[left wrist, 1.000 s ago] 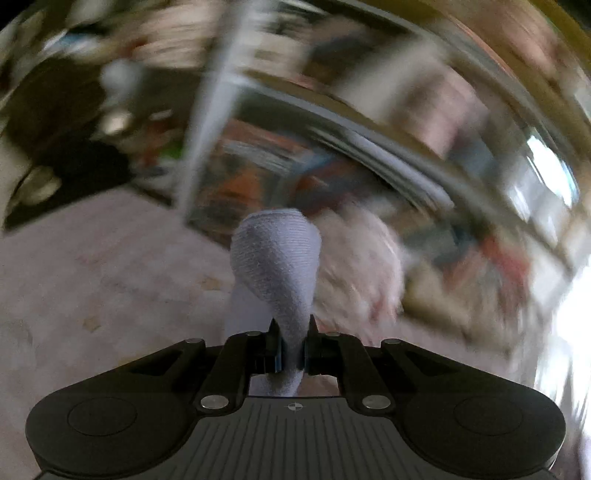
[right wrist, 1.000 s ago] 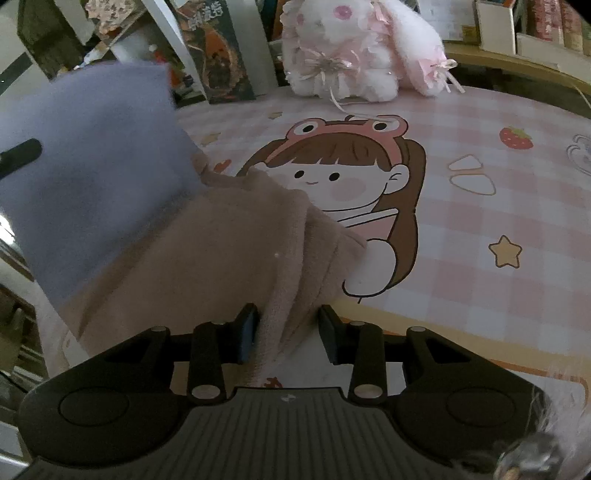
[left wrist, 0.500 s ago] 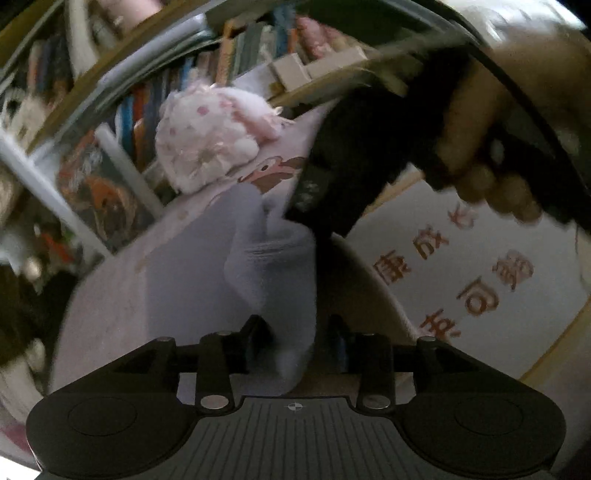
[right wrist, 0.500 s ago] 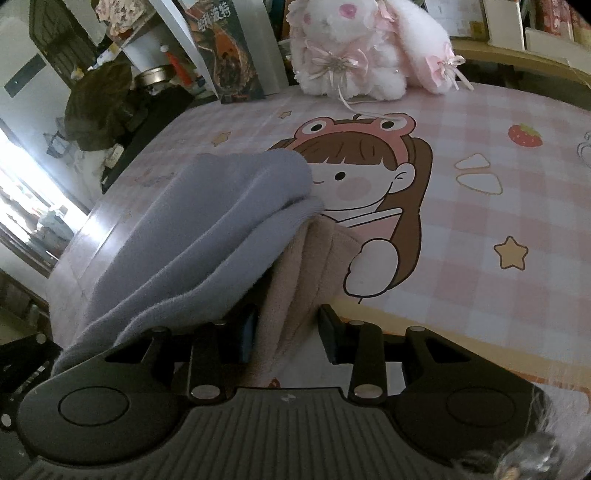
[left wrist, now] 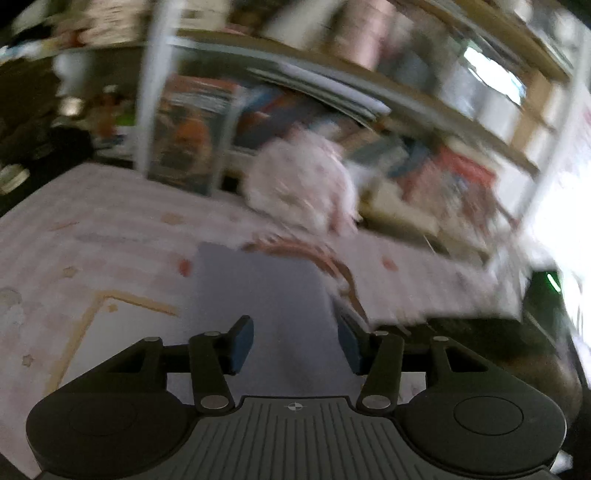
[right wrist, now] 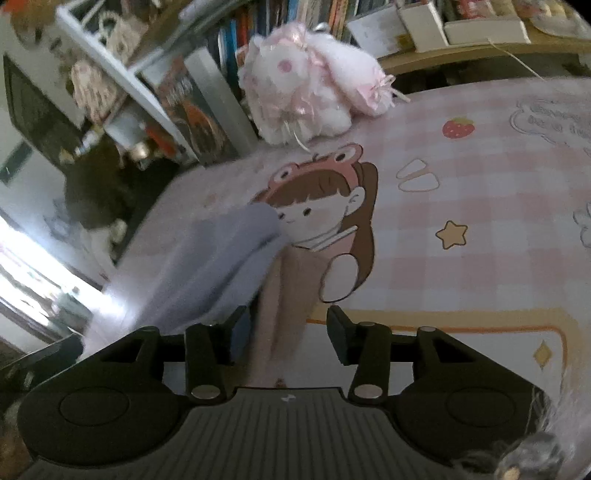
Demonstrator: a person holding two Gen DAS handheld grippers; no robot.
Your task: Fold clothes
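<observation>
Black plastic, two fingers each, with blue pads: left gripper (left wrist: pixel 295 345) opening, jaws apart, pressing on nothing, angled down at the table. Between and beyond the fingers, one grey-blue cloth (left wrist: pixel 266 295), soft, flat, roughly oblong, lying on the pink checked tablecloth (left wrist: pixel 92 236). Much blur in this view.

Right gripper (right wrist: pixel 282 330) likewise opening, jaws apart, tilted downward and rolled a little to one side. Between its fingers, one beige fleecy cloth (right wrist: pixel 291 295), loose, not clamped, draped in a narrow fold; touching its left side, the same grey-blue cloth (right wrist: pixel 221 266), bunched and knitted-looking, overlapping the beige edge.

Farther out on the tablecloth (right wrist: pixel 480 184): one printed cartoon girl (right wrist: pixel 325 210), one strawberry (right wrist: pixel 458 127), one star (right wrist: pixel 451 234). At the far edge, one fluffy pink-and-white plush rabbit (right wrist: pixel 306 88), against shelves of books (right wrist: pixel 280 18).
</observation>
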